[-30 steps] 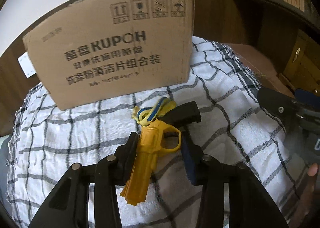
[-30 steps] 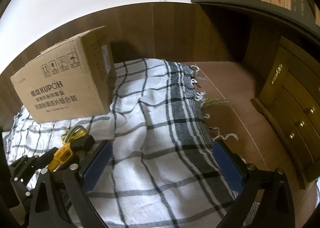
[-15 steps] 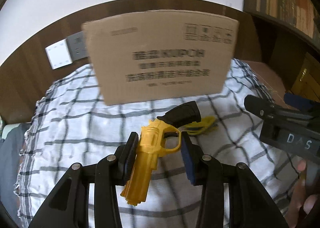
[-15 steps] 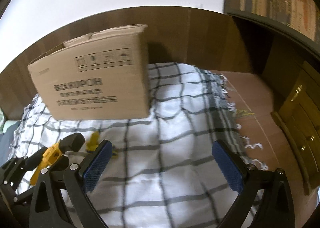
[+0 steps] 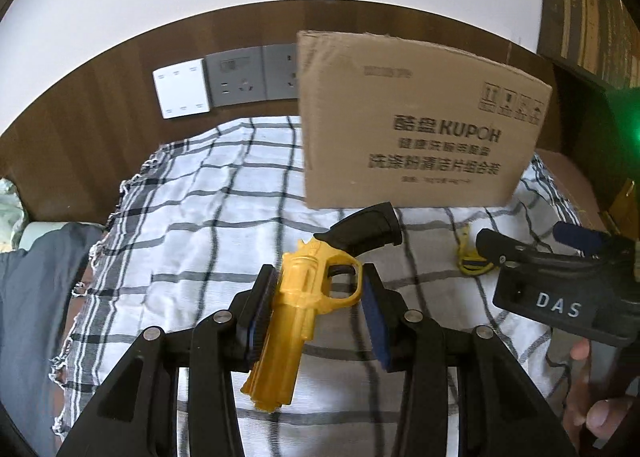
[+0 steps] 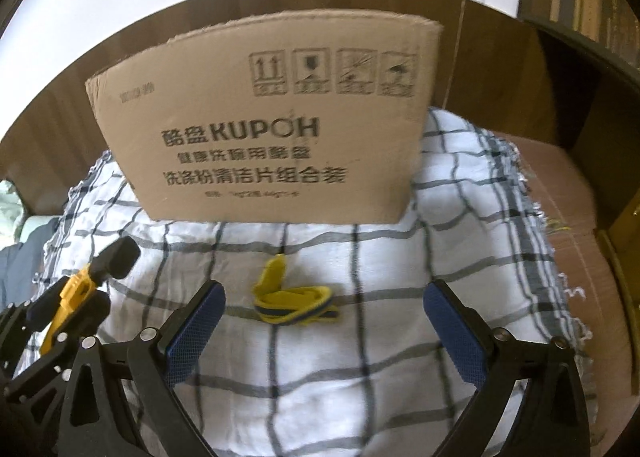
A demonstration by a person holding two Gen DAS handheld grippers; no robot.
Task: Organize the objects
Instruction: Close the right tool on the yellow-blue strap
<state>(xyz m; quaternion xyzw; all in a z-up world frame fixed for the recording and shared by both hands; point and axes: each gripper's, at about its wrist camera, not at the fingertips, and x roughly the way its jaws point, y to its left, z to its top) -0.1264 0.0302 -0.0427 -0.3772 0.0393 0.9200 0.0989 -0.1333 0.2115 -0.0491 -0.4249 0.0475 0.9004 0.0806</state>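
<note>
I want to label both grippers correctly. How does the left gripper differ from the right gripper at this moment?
The left gripper is shut on a yellow toy gun; the right gripper is open and empty. The left gripper's jaws stand narrow, the right gripper's wide, above a yellow strap. Both have blue pads and point toward the cardboard box.

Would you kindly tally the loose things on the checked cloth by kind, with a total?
Yellow plastic toy revolver with black grip, held in the left gripper: 1
Yellow-and-blue strap: 1
Brown cardboard box: 1
Total: 3
</note>
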